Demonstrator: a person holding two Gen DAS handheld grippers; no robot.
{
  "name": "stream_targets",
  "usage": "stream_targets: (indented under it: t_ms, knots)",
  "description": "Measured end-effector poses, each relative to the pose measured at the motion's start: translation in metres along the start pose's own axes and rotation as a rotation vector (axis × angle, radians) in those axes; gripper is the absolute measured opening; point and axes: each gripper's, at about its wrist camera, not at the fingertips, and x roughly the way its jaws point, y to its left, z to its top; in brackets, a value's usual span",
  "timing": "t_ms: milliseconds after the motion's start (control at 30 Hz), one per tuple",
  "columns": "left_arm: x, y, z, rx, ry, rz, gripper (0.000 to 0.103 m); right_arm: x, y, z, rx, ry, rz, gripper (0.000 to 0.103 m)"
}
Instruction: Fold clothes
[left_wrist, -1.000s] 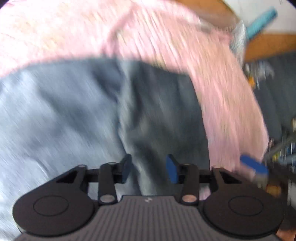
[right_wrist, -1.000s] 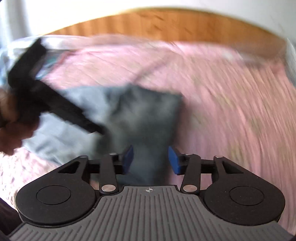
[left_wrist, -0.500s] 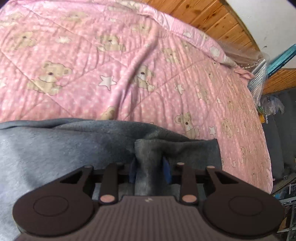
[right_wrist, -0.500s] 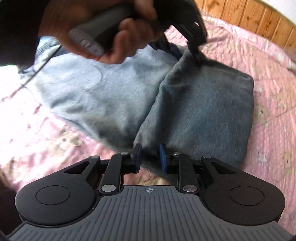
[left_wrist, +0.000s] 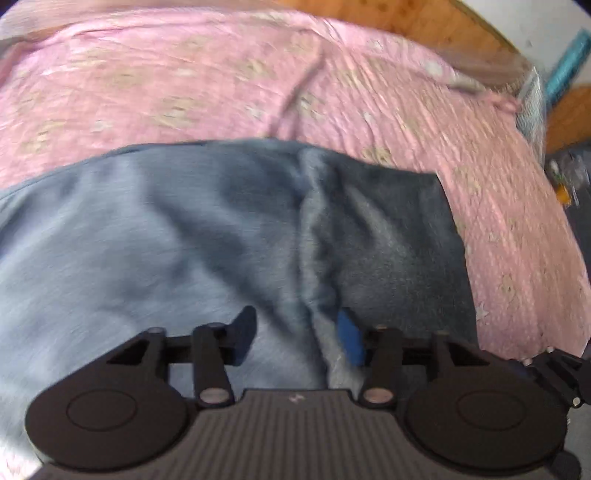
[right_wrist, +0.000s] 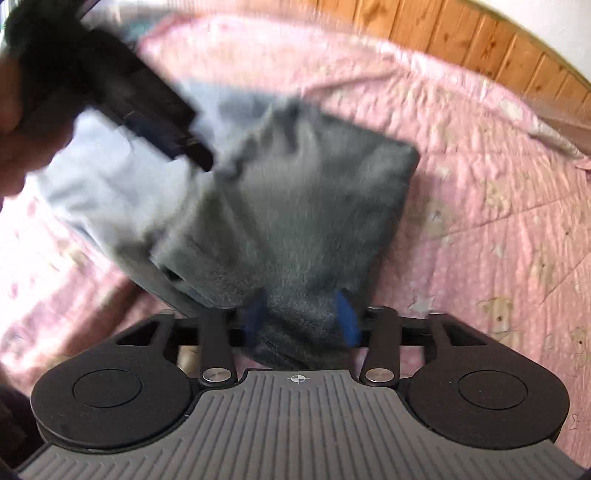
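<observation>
A soft grey fleece garment (left_wrist: 229, 236), partly folded, lies across a pink quilted bedspread printed with bears and stars (left_wrist: 229, 85), filling the middle and lower left of the left wrist view. The step in hand looks like the release after laying one fold. The left gripper (left_wrist: 295, 334) stands about half open, a ridge of cloth between its blue pads, neither pad visibly pressing. The right gripper (right_wrist: 301, 317) is likewise about half open over the garment's near corner. Next, both grippers would need fresh edges to grasp for another fold. Half a second earlier both pairs of jaws were pinched on the fabric; they have just been opening. At upper left of the right view, a hand (right_wrist: 22, 125) holds the left gripper.
</observation>
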Motion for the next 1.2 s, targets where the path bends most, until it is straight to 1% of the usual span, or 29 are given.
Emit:
stream_targets:
  t_ms: [67,133,200,267,300,367,400,467,500,533,567,600,633,667,700,800,833,867,933,1000,1100,1200]
  knots:
    - [-0.028,0.034,-0.016,-0.102,-0.03,0.079,0.063,-0.01,0.001,0.005,0.009,-0.047,0.015,0.064]
    - [-0.054,0.081,-0.039,-0.245,-0.057,0.185,0.065,-0.019,0.005,0.006,0.018,-0.077,0.033,0.066]
    - [-0.073,0.133,-0.06,-0.386,-0.088,0.281,0.067,-0.027,0.019,0.013,0.001,-0.093,0.066,0.066]
    - [-0.091,0.187,-0.081,-0.526,-0.121,0.374,0.067,-0.03,0.041,0.025,-0.031,-0.101,0.093,0.069]
    - [-0.095,0.21,-0.089,-0.576,-0.137,0.386,0.068,-0.03,0.052,0.034,-0.044,-0.105,0.106,0.073]
    - [-0.099,0.253,-0.101,-0.659,-0.168,0.378,0.071,-0.027,0.074,0.055,-0.065,-0.11,0.137,0.078]
    - [-0.096,0.275,-0.106,-0.698,-0.173,0.348,0.071,-0.022,0.087,0.066,-0.072,-0.113,0.151,0.08]
    - [-0.086,0.306,-0.113,-0.748,-0.187,0.284,0.071,-0.014,0.118,0.087,-0.076,-0.106,0.176,0.083]
    - [-0.082,0.317,-0.116,-0.758,-0.21,0.246,0.075,-0.008,0.133,0.098,-0.066,-0.095,0.193,0.083]
    - [-0.081,0.321,-0.116,-0.75,-0.243,0.204,0.079,-0.003,0.149,0.108,-0.056,-0.083,0.21,0.083]
    - [-0.08,0.323,-0.115,-0.734,-0.277,0.161,0.079,0.002,0.164,0.119,-0.046,-0.071,0.227,0.084]
    - [-0.078,0.324,-0.113,-0.72,-0.285,0.144,0.078,0.009,0.177,0.128,-0.028,-0.052,0.252,0.084]
    - [-0.078,0.323,-0.113,-0.706,-0.29,0.148,0.077,0.017,0.189,0.137,-0.005,-0.028,0.274,0.084]
    - [-0.078,0.323,-0.114,-0.69,-0.298,0.156,0.066,0.027,0.201,0.146,0.022,-0.001,0.29,0.084]
    - [-0.078,0.322,-0.114,-0.675,-0.307,0.164,0.033,0.037,0.21,0.155,0.049,0.025,0.305,0.084]
    - [-0.089,0.323,-0.119,-0.668,-0.349,0.124,0.031,0.06,0.237,0.184,0.103,0.078,0.349,0.084]
    - [-0.092,0.322,-0.118,-0.656,-0.362,0.116,0.03,0.066,0.246,0.195,0.109,0.086,0.358,0.084]
    - [-0.094,0.316,-0.115,-0.616,-0.37,0.125,0.03,0.072,0.256,0.207,0.111,0.09,0.365,0.084]
    - [-0.098,0.302,-0.106,-0.507,-0.383,0.16,0.03,0.082,0.277,0.231,0.105,0.096,0.379,0.085]
    - [-0.101,0.284,-0.099,-0.389,-0.398,0.197,0.029,0.091,0.302,0.255,0.066,0.104,0.393,0.09]
    - [-0.103,0.255,-0.091,-0.193,-0.423,0.25,0.029,0.114,0.351,0.285,-0.068,0.165,0.398,0.093]
    - [-0.099,0.225,-0.092,-0.003,-0.447,0.304,0.029,0.147,0.398,0.294,-0.227,0.272,0.369,0.092]
